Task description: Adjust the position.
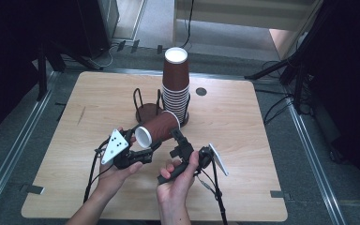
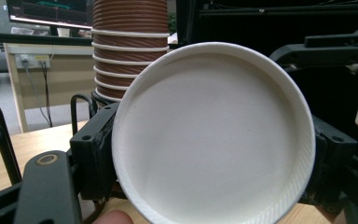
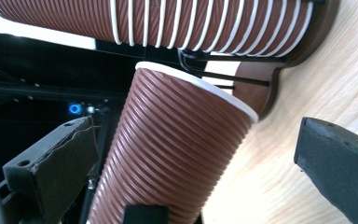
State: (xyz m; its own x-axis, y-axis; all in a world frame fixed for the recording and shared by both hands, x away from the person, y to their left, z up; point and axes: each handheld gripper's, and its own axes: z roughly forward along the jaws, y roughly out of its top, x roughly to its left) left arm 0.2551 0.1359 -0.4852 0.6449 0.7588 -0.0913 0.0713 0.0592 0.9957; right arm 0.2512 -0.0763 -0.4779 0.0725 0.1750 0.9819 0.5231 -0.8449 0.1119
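High view: a single brown paper cup (image 1: 157,129) lies on its side above the front half of the worktop (image 1: 234,122), held off the surface, its white base disc facing the left tool (image 1: 136,140) and its open mouth facing the cup rack. The left tool is clenched on the cup's base end, its jaws standing on either side of the base. In the left gripper view the base (image 2: 214,135) reads as a plain white recessed disc with a raised rim, clean and unmarked, with a black jaw against each side of it. The right tool (image 1: 177,136) sits just beside the cup's wall; in the right gripper view its jaws stand wide apart, released, with the cup's wall (image 3: 168,149) between them and neither pad pressing on it. That wall is brown with close spiral ribbing and ends in a rolled white lip, undented as far as is visible. Behind the held cup stands a tall stack of like cups (image 1: 176,84), upside down in a dark wire holder (image 1: 143,105) on a round base.
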